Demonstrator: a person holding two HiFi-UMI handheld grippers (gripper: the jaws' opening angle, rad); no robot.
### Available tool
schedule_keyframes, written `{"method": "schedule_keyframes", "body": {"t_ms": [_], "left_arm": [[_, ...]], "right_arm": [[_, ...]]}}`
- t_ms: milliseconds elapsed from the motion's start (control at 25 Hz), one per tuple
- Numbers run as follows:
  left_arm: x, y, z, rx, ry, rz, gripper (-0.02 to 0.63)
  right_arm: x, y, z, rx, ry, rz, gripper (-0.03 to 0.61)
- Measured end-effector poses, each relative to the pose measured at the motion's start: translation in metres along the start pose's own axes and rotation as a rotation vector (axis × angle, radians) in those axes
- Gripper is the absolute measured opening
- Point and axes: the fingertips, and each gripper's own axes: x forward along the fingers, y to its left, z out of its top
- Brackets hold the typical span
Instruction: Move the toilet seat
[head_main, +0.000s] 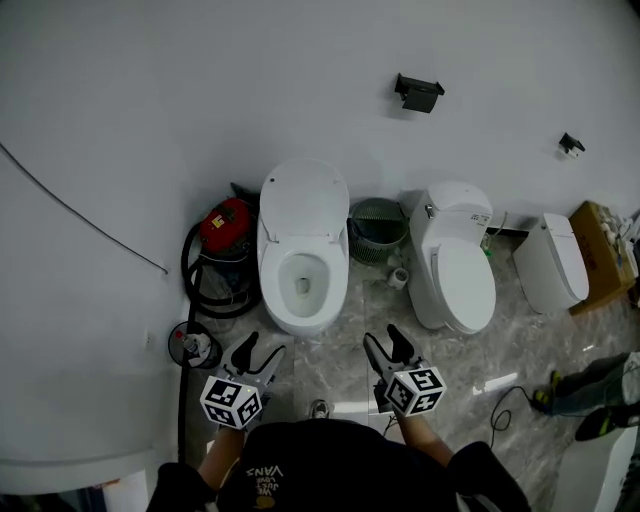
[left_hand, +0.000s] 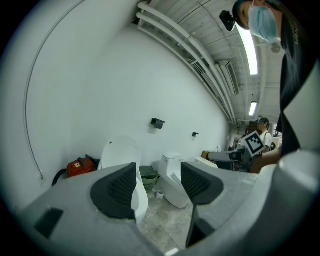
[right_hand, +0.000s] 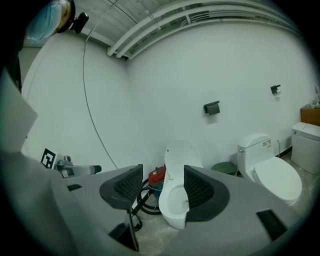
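Your left tongs and right tongs were spread and empty, apart from the toilet ahead between them. Beyond its bowl, the toilet seat stood upright against the wall.
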Motion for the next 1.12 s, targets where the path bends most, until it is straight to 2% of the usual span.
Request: {"method": "schedule_keyframes", "body": {"t_ms": [240,400,640,1120], "left_arm": [[0.009,0.014,-0.016,-0.055,0.027,0.055,0.273],[0.023,0.035,-0.014,-0.075,0.040,0.068,0.273],[0.051,0.083,-0.015,-0.097,0.092,0.049,0.272],[0.117,0.170,-0.023,-0.132,0.241,-0.019,0.265]], "right_arm": [[0.021,-0.017,-0.006,0.048,0.037,0.015,0.238],[0.045,-0.025,-0.011,0.072,0.075,0.001,0.238],[0.088,-0.036,-0.010,0.064,0.080,-0.089,0.228],[0.163,-0.065,-0.036,0.157,0.157,-0.240,0.227]]}}
